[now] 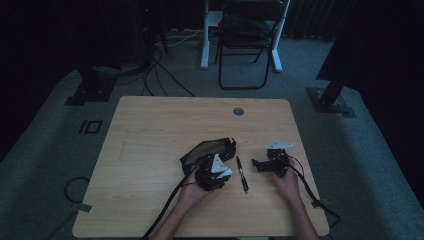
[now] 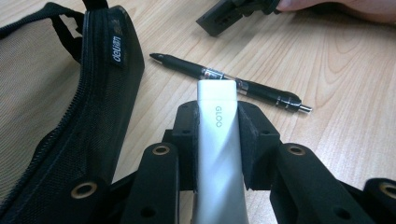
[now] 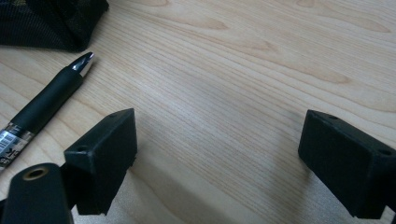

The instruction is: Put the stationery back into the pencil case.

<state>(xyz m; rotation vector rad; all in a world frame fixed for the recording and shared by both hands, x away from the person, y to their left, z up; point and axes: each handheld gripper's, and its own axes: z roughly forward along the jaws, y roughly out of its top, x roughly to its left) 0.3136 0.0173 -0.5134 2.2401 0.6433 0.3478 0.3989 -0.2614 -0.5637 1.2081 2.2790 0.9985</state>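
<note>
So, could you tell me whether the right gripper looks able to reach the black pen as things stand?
Probably yes. The right gripper has open, empty jaws, and the black pen lies on bare table just beside it, with nothing between them. The left gripper holds a glue stick apart from it.

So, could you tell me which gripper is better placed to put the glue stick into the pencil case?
Left: the left gripper already clamps the glue stick beside the pencil case; the right gripper is open and empty.

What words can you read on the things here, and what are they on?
"GLOO": on the white glue stick clamped in the left gripper.
"deli" (sideways): on the black mesh pencil case; the smaller characters beside it are too blurred.
The print on the black pen band is too small to read.
</note>
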